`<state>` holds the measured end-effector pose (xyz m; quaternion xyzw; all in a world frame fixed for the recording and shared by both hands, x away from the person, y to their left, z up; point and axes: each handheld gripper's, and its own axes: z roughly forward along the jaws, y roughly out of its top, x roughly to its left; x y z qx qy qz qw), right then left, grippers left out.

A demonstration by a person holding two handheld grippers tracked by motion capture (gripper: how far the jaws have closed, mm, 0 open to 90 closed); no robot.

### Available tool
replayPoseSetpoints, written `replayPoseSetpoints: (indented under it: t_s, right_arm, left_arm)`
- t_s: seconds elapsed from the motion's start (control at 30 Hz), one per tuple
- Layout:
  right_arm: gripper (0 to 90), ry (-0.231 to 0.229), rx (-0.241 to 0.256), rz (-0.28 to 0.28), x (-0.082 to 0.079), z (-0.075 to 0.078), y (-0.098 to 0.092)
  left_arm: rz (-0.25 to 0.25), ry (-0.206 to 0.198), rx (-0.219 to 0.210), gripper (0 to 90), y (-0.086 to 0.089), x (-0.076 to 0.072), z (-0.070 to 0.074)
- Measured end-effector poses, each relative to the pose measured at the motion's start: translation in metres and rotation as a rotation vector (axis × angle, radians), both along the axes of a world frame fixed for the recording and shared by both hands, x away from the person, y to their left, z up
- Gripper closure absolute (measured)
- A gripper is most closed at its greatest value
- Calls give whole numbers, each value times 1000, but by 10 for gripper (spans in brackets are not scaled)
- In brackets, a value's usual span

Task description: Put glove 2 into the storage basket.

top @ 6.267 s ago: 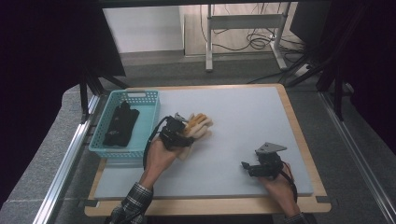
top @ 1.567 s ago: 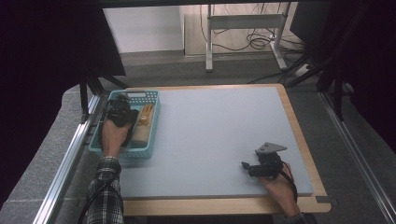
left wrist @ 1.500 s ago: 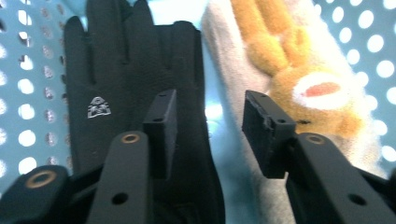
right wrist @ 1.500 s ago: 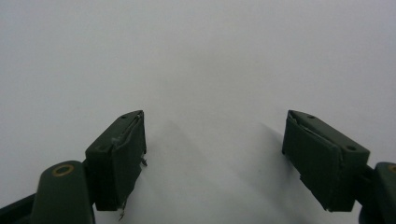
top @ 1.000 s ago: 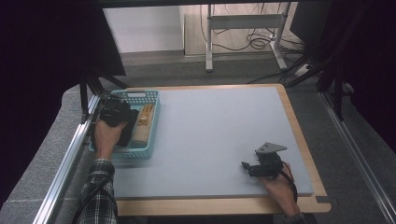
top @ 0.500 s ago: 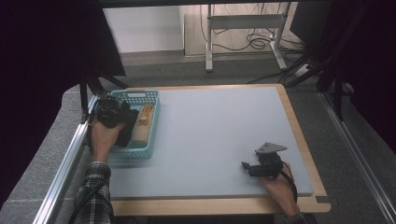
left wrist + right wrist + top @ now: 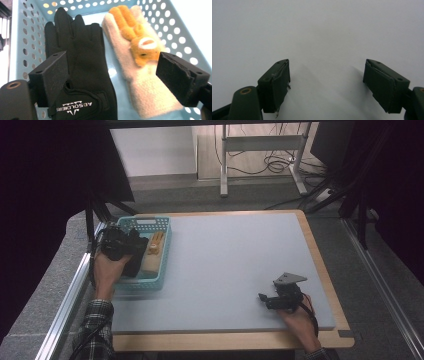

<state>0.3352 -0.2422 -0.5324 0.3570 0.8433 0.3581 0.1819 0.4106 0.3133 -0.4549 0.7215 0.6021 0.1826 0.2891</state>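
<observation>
While your left gripper [image 7: 110,75] hangs over the teal basket [image 7: 162,272], its 2 jaws stand wide apart with nothing between them. In the left gripper view, 2 gloves lie side by side on the basket floor, fingers pointing away from you. The black glove [image 7: 82,67] sits under your left jaw and carries white lettering on its wrist strap. The cream glove [image 7: 142,82] lies just beside it, touching or nearly touching along the edge, with an orange plush figure [image 7: 136,37] on its back. The right jaw hovers above the cream glove's cuff side; whether either jaw touches fabric cannot be told.

From the high view, your left hand [image 7: 107,270] holds that gripper [image 7: 120,244] over the basket's left half, and the basket rests at the left edge of the grey table mat [image 7: 230,265]. The cream glove [image 7: 154,251] shows in the basket's right half.

Your right gripper [image 7: 280,299] rests low on the mat near the front right corner, well apart from the basket, with your right hand [image 7: 299,317] behind it. In the right gripper view its 2 jaws are spread wide over bare grey surface [image 7: 319,32], gripping nothing.
</observation>
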Motion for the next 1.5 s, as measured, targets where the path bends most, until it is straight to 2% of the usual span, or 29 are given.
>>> replayPoseSetpoints:
  t_s: [0.33,0.8,0.97,1.5]
  right_arm:
    - [210,0,-1,0,0,0,0]
    - [210,0,-1,-1,0,0,0]
    - [210,0,-1,-1,0,0,0]
    - [209,0,-1,0,0,0,0]
  left_arm:
    - [-45,-33,-25,62,-4,-12,6]
    - [-103,-70,-1,22,-15,-27,12]
    - [-130,-98,27,21,-21,-35,13]
    - [-191,-144,36,2,-34,-58,17]
